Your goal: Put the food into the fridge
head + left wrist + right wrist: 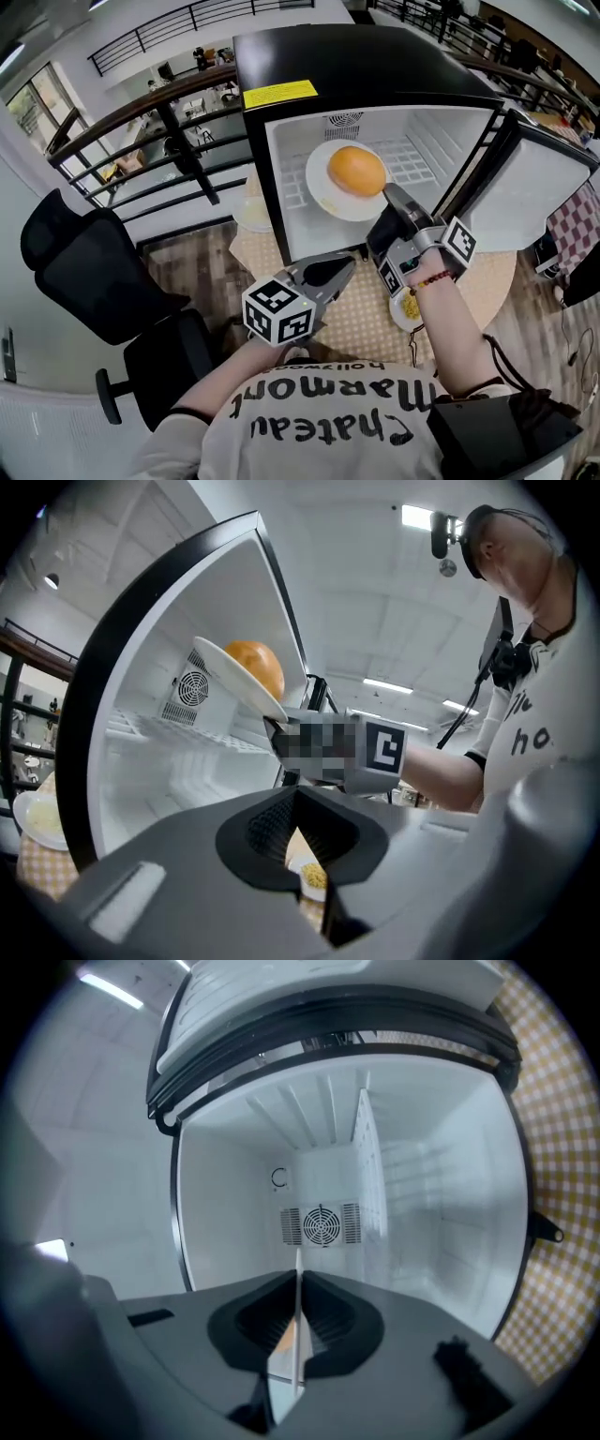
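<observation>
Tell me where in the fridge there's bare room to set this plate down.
The fridge looks bare inside: its white shelf is free from side wall to side wall, back to the fan vent. The tablecloth in front is crowded: the left gripper hovers there, and a dish of yellow food lies under the right gripper holding the plate.

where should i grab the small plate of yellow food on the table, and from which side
Probably its bare rim on the side facing you, coming in low from the front: the plate is flat and thin, food sits in its middle, and the fridge stands behind it.
</observation>
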